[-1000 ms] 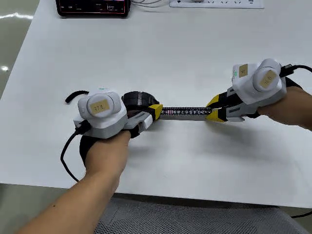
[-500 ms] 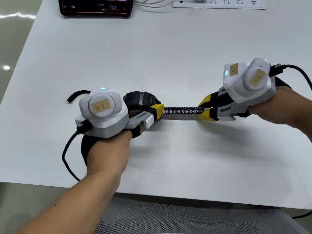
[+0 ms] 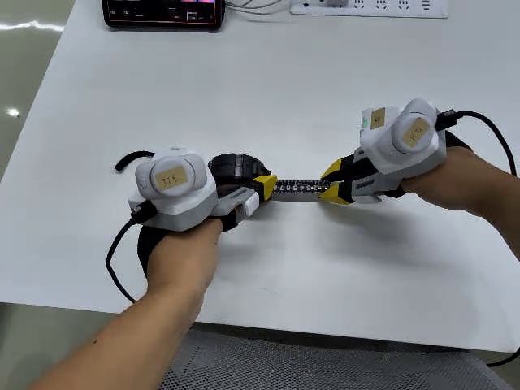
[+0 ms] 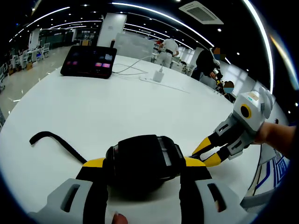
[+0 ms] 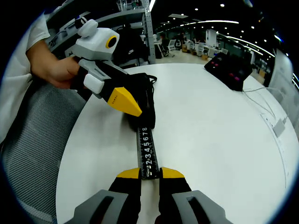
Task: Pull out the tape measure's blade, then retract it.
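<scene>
At table's (image 3: 309, 89) far edge, well apart: screen (image 3: 162, 11) and power strip (image 3: 370, 6). Just left of case (image 3: 234, 167): curled black strap (image 3: 132, 158). Mid-table: black case clenched in left gripper (image 4: 144, 164); short numbered blade (image 5: 145, 149) drawn out, end pinched by right gripper (image 5: 149, 173).

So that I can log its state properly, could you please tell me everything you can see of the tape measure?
The tape measure has a rounded black case, plastic-looking, resting on the white table, clamped between the yellow-tipped jaws of the left hand-held gripper. Its dark blade, printed with white numerals, is drawn out a short way and runs straight; the right hand-held gripper pinches its end. A black strap appears to trail from the case across the table.
</scene>
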`<state>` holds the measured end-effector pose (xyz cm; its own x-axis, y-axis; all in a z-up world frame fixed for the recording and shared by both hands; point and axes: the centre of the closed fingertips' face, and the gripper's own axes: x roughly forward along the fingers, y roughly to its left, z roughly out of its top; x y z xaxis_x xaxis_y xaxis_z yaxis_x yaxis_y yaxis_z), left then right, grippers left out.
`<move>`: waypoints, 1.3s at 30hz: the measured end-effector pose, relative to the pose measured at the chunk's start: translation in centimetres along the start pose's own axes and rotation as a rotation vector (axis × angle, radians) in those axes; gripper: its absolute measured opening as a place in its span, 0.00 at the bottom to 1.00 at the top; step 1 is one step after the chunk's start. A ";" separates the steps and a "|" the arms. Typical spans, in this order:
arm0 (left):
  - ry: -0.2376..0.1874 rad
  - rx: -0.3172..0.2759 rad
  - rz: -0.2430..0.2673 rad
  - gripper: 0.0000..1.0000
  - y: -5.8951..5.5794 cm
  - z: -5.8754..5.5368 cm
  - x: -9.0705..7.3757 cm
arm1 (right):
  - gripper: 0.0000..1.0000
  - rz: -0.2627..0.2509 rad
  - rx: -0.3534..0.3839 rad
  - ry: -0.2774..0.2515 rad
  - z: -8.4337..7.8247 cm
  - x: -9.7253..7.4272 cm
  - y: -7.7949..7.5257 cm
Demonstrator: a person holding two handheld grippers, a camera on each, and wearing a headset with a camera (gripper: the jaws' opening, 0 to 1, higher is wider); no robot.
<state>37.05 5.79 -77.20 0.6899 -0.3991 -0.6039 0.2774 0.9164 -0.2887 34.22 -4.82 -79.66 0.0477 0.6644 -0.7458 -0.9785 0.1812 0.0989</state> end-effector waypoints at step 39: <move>0.001 -0.008 -0.005 0.58 0.0 -0.1 0.2 | 0.10 0.018 -0.012 -0.055 3.5 3.6 0.5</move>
<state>37.11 5.70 -77.37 0.6882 -0.4034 -0.6030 0.2752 0.9142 -0.2974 34.65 0.17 -79.97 0.0407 0.7066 -0.7065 -0.9816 0.1601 0.1036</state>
